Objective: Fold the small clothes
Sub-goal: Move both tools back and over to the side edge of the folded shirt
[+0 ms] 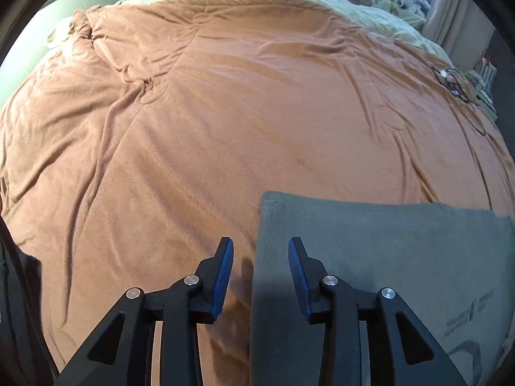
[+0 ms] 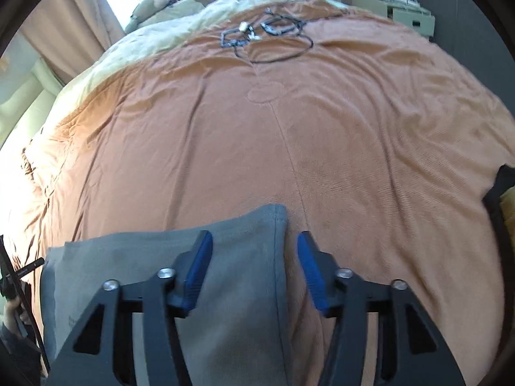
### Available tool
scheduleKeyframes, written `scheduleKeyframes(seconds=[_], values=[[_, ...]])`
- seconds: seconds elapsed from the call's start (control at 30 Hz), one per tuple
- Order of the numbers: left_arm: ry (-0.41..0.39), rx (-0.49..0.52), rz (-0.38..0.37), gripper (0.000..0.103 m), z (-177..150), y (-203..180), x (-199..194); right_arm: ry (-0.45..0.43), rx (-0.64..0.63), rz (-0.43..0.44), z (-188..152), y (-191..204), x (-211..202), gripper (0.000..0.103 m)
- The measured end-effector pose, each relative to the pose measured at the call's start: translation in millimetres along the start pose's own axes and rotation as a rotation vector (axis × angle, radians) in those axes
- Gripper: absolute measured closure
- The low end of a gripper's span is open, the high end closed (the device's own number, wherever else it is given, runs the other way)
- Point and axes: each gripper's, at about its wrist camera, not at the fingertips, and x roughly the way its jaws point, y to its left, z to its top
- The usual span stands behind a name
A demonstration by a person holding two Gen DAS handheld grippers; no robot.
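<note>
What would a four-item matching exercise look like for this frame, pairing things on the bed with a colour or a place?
Things:
1. blanket
2. folded garment
3. tangled cable
4. gripper pads

Descriptions:
A. grey, lying flat at the near edge under both grippers
B. blue, on the inner faces of the black fingers
C. orange-brown, spread over most of the bed
D. black, lying far across the bed on the blanket

Pairs: 1-C, 2-A, 3-D, 4-B
</note>
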Motion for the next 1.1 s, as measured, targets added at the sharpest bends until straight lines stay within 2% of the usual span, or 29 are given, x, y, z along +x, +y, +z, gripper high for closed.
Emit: scheduleKeyframes(seconds=[0.2, 0.53, 0.73, 0.87, 0.93, 1.1], values=[[-0.005, 0.022, -0.053, 0.065, -38.1, -11.9, -34.9, -0.025, -0.044, 0.034, -32.6, 16.7, -41.8, 0.049], [0.037, 0.018, -0.125, 0.065, -116.9, -15.0, -68.2, 0.052, -0.094, 0.070, -89.0, 35.7, -95.7, 0.049], [0.026, 0.007, -0.133, 0.065, -156.8, -12.8, -85.3, 0.066, -0.107, 0.062, -109.4, 45.7, -124.0, 0.049], [0.042, 0.010, -0.155, 0.065, -183.4, -14.9, -88.7, 0.103, -0.137, 0.028, -122.7, 50.3, -127.6, 0.049], [0.048, 0.027, -0.156, 0.065, -194.1, -18.2, -89.3, 0.133, -0.146, 0.007, -129.9, 50.3, -128.3, 0.049], [0.095, 0.113, -0.081, 0.065, -219.9, -25.9, -81.1, 0.230, -0.209, -0.038, -144.4, 52.2, -120.8, 0.049]])
